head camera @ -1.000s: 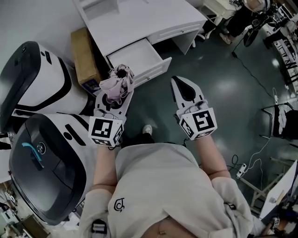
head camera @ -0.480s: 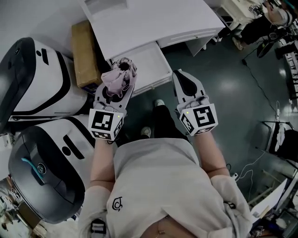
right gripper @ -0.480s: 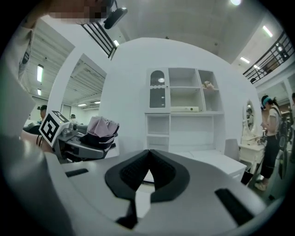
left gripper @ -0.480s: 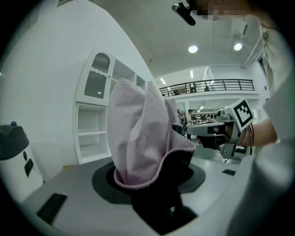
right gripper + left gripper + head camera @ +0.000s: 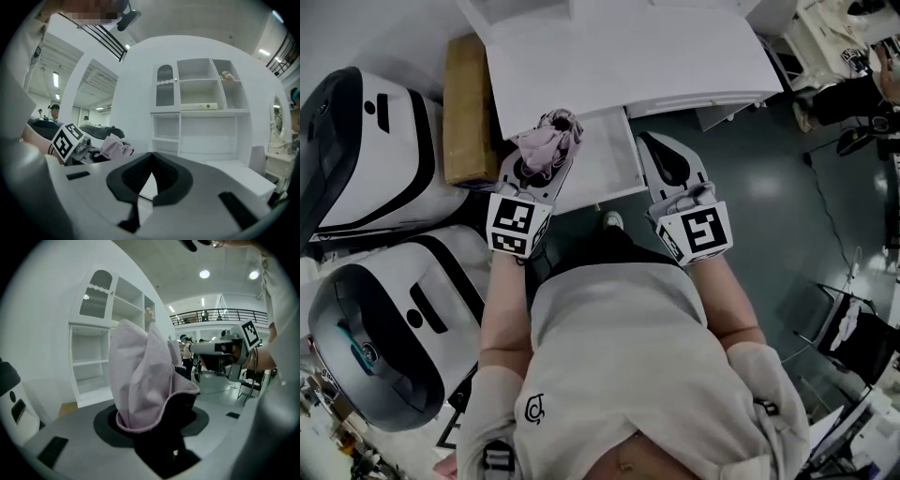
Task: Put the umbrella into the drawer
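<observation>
A folded pink umbrella (image 5: 544,142) with a dark core stands upright in my left gripper (image 5: 542,161), whose jaws are shut on it. In the left gripper view its pink fabric (image 5: 143,376) fills the middle, over the black handle part. The white drawer (image 5: 607,159) is pulled out from the white desk (image 5: 628,56), and the umbrella hangs over its left end. My right gripper (image 5: 664,155) hovers over the drawer's right front corner. It is shut and holds nothing, its dark pads (image 5: 161,176) meeting at the tip.
A cardboard box (image 5: 467,108) lies left of the desk. Two large white and black shells (image 5: 366,141) (image 5: 389,328) stand at the left. A white shelf unit (image 5: 201,108) rises behind the desk. The person's shoe (image 5: 612,221) is below the drawer front, with dark floor (image 5: 787,216) to the right.
Both grippers have come closer to the desk. The umbrella has gone from the floor side of the drawer to over its left end. The grip on it is unchanged.
</observation>
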`<state>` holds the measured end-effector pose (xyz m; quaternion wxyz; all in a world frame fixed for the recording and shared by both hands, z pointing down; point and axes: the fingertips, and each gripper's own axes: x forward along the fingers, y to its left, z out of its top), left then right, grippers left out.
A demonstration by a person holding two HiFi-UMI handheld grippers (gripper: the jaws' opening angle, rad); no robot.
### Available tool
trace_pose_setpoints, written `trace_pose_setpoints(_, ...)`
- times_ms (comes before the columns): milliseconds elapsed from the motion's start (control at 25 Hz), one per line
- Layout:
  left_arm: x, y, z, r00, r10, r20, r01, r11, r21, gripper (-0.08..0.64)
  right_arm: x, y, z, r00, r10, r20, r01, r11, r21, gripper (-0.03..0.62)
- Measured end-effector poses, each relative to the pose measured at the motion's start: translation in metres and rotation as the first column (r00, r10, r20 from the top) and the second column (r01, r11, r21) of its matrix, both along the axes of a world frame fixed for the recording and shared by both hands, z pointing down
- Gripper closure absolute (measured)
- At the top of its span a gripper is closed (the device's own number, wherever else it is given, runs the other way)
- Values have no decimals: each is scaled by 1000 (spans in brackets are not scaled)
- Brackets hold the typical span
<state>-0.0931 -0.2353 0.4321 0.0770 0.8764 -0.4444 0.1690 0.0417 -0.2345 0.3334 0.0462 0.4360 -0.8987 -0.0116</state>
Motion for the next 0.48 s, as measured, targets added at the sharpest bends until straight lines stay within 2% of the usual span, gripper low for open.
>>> trace_pose_setpoints(240, 35, -45, 67, 997, 25, 78, -18, 995, -94, 328, 10, -48, 33, 997, -80, -8, 80, 995, -57, 586)
trace_pose_setpoints(360, 50, -53, 106, 994, 55, 96, -37, 982, -183, 328, 18, -63, 54, 995, -98, -20, 95, 990, -101, 586)
trace_pose_setpoints(480, 63, -58, 147, 989, 93, 111, -60, 960, -272, 328, 28, -77, 72, 994, -106, -18, 103, 986, -134, 586)
